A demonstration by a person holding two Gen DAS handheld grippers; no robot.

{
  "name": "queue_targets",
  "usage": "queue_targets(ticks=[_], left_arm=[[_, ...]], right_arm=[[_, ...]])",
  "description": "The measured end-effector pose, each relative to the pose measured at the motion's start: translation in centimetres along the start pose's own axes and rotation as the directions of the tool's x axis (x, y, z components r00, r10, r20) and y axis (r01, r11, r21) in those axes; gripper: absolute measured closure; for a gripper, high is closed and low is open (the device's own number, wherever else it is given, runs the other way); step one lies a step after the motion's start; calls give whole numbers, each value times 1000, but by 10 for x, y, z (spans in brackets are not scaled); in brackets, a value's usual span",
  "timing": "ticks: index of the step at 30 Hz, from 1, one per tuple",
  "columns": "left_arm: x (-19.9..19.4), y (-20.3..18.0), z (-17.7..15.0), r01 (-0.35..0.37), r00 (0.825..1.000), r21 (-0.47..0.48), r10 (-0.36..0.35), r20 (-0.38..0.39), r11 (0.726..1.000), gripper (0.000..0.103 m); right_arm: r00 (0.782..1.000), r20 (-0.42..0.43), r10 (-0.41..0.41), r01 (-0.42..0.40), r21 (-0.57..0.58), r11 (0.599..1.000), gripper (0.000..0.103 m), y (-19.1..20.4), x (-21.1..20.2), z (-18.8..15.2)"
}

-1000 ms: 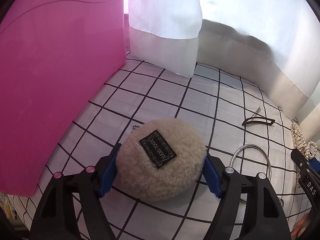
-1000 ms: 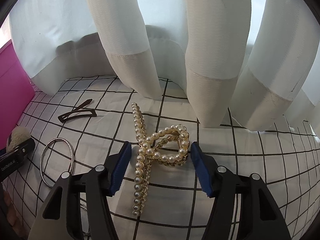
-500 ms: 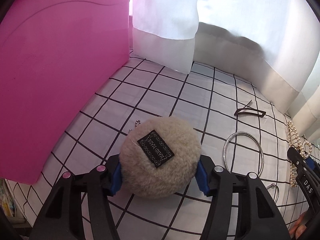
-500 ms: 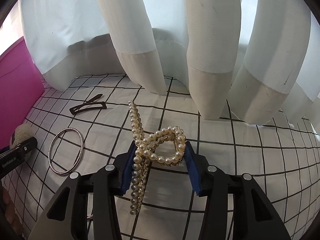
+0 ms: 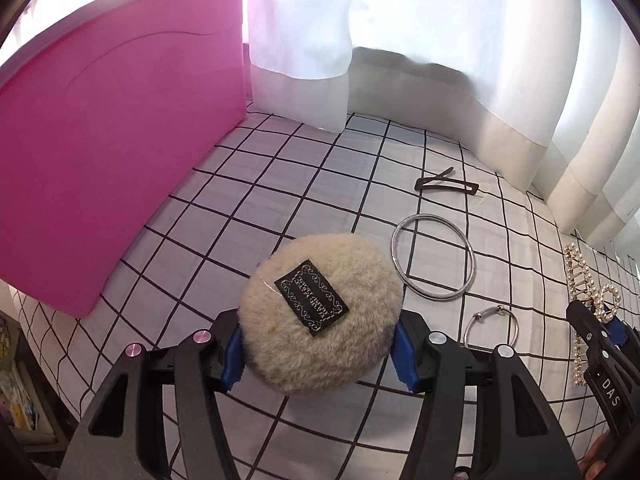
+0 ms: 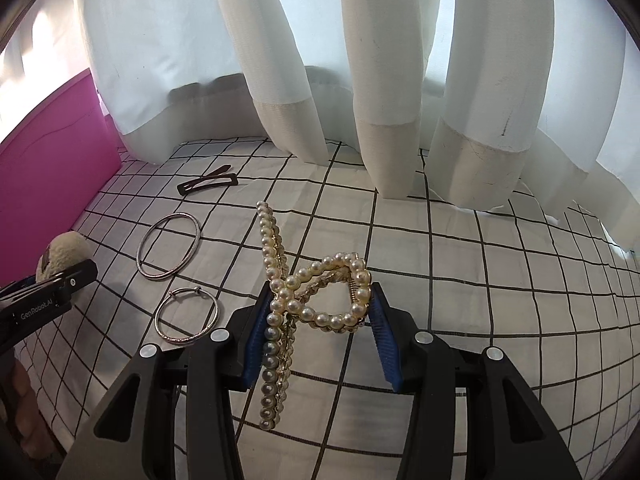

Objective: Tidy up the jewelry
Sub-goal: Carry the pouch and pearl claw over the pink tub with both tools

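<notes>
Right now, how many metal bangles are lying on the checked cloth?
2: the larger bangle below the dark hair clip, the smaller bangle nearer the cameras. None looks hidden.

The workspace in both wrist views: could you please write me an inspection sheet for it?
Surface: white black-grid cloth, wrinkled.
Job's things: fluffy beige pouch with a black label; pearl hair claw; large silver bangle, small silver bangle and dark snap clip lying apart on the cloth.
Clutter: nothing seen.
Grippers: left gripper shut on the pouch; right gripper shut on the claw.
Cables: nothing seen.
Surroundings: pink bin on the left, white curtains behind.
</notes>
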State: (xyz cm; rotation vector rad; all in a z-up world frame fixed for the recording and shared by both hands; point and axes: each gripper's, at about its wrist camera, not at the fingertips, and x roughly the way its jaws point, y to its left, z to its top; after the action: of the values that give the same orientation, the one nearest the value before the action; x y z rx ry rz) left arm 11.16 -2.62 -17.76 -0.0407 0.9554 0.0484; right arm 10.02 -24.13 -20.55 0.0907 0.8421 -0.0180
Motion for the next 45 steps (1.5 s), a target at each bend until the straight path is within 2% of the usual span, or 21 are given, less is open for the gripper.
queue_targets(ticks=[8, 15, 27, 36, 45], left_arm=[[-62, -1, 1, -20, 998, -3, 20, 60, 1000, 46], [-122, 10, 4, -40, 993, -35, 43, 110, 999, 46], [-187, 56, 19, -69, 983, -113, 87, 163, 991, 46], [-200, 126, 61, -96, 967, -140, 126, 222, 985, 46], [-174, 204, 97, -126, 969, -167, 157, 192, 978, 46]], right_arm=[[998, 35, 52, -49, -69, 996, 58, 8, -63, 1], [990, 74, 119, -108, -134, 985, 58, 26, -111, 16], [959, 104, 265, -233, -249, 940, 58, 86, -161, 54], [921, 130, 368, -314, -315, 896, 58, 174, -167, 100], [906, 120, 407, -345, -351, 870, 58, 261, -146, 142]])
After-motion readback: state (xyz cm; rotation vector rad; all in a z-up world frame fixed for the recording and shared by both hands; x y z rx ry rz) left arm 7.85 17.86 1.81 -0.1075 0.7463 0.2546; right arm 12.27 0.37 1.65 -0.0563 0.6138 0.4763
